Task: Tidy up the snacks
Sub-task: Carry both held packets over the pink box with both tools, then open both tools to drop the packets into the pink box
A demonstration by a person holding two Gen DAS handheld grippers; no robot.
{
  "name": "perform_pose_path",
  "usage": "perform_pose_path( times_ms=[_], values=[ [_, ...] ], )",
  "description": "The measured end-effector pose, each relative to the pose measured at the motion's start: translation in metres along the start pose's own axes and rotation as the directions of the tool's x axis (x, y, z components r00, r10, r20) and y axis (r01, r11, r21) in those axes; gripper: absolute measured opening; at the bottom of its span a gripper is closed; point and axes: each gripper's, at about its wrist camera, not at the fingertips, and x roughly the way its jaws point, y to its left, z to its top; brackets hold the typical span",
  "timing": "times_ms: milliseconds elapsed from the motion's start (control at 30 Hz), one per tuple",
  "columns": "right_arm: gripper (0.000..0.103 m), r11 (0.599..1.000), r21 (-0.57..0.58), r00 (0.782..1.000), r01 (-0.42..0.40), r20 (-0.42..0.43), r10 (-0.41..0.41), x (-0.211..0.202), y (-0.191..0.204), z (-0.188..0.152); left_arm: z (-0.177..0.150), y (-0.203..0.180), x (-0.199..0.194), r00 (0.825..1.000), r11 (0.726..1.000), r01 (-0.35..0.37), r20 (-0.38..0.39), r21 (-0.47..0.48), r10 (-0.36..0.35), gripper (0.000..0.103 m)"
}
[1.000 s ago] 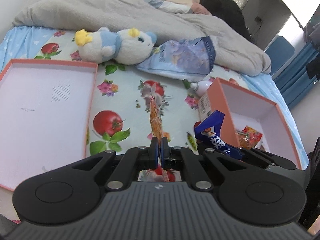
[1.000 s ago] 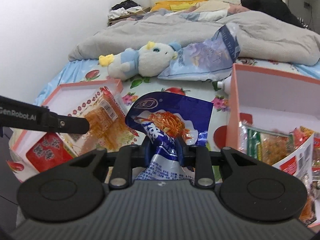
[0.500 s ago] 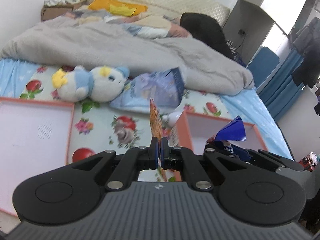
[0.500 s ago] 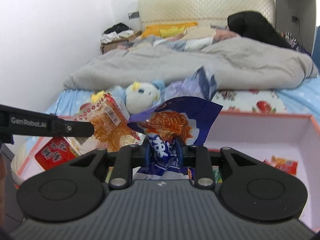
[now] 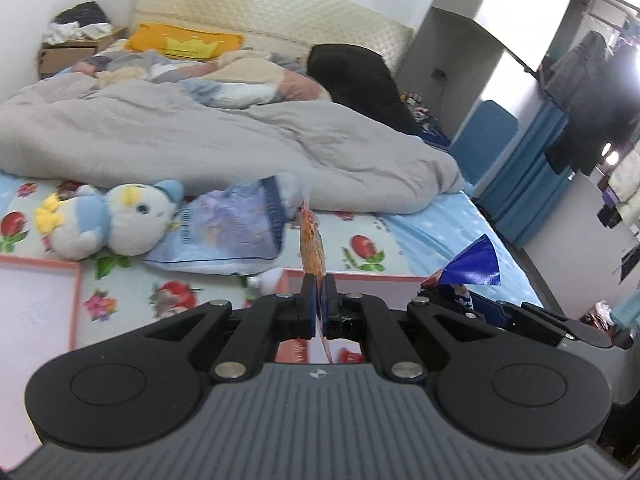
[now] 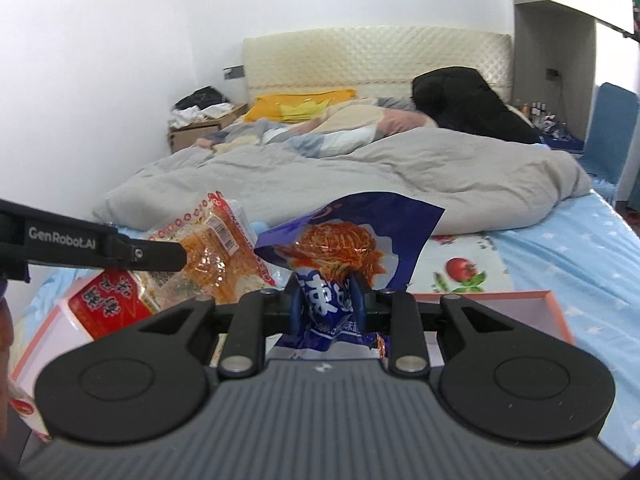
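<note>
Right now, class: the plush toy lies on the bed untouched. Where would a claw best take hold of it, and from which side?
Grip the plush toy across its soft round body, coming from above. It lies on its side on the bedsheet, with the purple bag crowding its head end, so a top approach looks clearest.

Glossy foil blue packet (image 6: 352,248); matt cloth duvet (image 6: 360,176).

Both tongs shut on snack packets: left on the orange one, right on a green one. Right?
Not quite. The right tongs hold a blue packet, not a green one, as the right wrist view shows. The left tongs do grip the orange packet.
</note>
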Motion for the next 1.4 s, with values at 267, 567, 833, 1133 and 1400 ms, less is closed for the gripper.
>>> perform_pose_path(
  times_ms=[267, 567, 833, 1133, 1400],
  values=[
    [0.029, 0.997, 0.047, 0.997, 0.066, -0.046, -0.064, 0.012, -0.050, -0.011, -0.008, -0.047, 0.055, 0.995, 0.998, 0.053, -0.088, 0.046, -0.049, 0.003],
    [0.029, 0.991, 0.068, 0.984, 0.115, -0.148, -0.104, 0.039, -0.088, -0.044, -0.033, -0.068, 0.123, 0.976, 0.996, 0.048, -0.217, 0.079, -0.030, 0.003],
    [0.029, 0.987, 0.081, 0.969, 0.140, -0.218, -0.119, 0.064, -0.112, -0.074, -0.055, -0.069, 0.159, 0.952, 0.994, 0.018, -0.304, 0.104, 0.015, 0.003],
    [0.042, 0.978, 0.146, 0.960, 0.148, -0.257, -0.107, 0.070, -0.126, -0.086, -0.056, -0.065, 0.162, 0.948, 0.993, -0.022, -0.313, 0.113, 0.057, 0.005],
    [0.068, 0.977, 0.152, 0.976, 0.149, -0.182, -0.120, 0.039, -0.122, -0.067, -0.042, -0.062, 0.127, 0.965, 0.995, -0.037, -0.256, 0.096, 0.061, 0.046]
  ],
)
